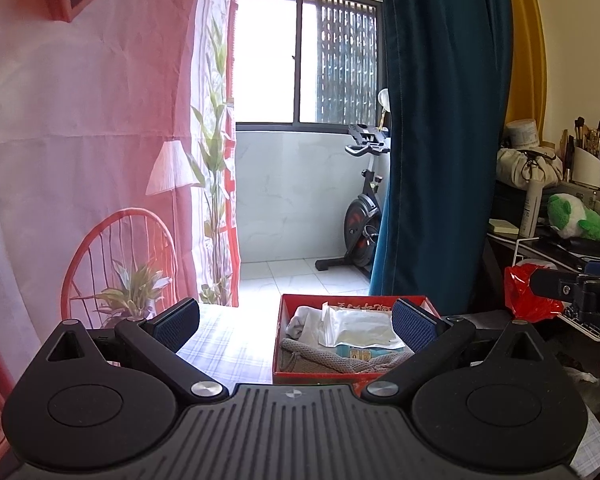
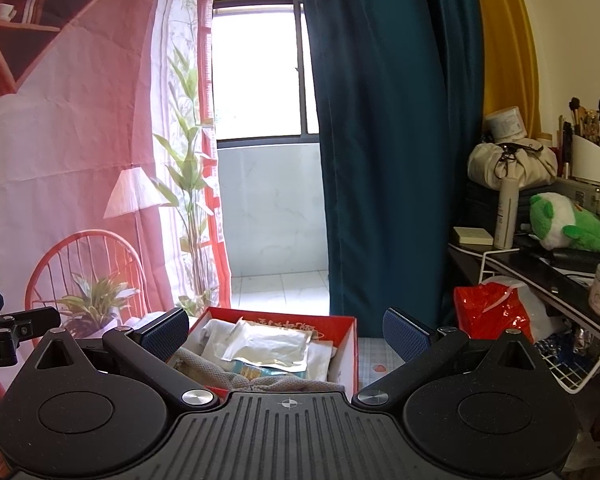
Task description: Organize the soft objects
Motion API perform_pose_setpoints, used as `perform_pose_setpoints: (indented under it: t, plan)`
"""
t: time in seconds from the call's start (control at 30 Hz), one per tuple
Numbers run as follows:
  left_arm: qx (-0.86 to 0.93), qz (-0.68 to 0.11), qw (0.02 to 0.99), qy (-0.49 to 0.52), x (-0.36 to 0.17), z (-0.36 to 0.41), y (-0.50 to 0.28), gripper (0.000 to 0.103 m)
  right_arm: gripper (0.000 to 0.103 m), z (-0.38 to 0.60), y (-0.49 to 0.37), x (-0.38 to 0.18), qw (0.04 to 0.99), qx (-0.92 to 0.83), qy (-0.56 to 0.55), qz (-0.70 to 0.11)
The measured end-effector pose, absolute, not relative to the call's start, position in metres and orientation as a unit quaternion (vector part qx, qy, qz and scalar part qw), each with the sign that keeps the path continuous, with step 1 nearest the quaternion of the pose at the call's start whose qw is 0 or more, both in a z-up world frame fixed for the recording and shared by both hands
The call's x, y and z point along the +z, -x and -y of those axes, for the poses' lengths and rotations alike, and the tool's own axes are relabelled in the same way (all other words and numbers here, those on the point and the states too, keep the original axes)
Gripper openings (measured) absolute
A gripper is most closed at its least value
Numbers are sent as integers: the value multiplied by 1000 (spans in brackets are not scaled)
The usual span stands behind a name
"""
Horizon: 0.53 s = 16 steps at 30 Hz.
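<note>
A red box (image 1: 278, 344) stands on the checked tablecloth and holds soft things: a white cloth (image 1: 302, 320), a clear plastic packet (image 1: 356, 330) and a grey knitted pouch (image 1: 320, 360). The box also shows in the right wrist view (image 2: 348, 344), with the packet (image 2: 272, 344) on top. My left gripper (image 1: 296, 320) is open and empty, held above the box's near-left side. My right gripper (image 2: 286, 338) is open and empty over the box. Each gripper shows at the edge of the other's view.
A black desk (image 2: 512, 256) at the right carries a green plush toy (image 2: 564, 224), bottles, brushes and a beige bag (image 2: 508, 164). A red plastic bag (image 2: 492, 312) lies in a white wire basket (image 2: 572, 372) beside it. A teal curtain (image 2: 388, 140) hangs behind.
</note>
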<state>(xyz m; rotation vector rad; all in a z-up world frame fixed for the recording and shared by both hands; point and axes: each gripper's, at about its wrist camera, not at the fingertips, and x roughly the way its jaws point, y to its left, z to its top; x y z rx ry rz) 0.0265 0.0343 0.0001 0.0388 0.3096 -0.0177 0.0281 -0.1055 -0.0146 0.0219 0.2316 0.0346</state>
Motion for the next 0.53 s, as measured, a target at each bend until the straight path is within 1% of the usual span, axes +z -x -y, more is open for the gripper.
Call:
perform_pose_setpoints:
  t: [0.53]
  plan:
    - [-7,-156,988,-18,-1,-35,-25,103,103,103,-28,-18,993,16,-11,-117]
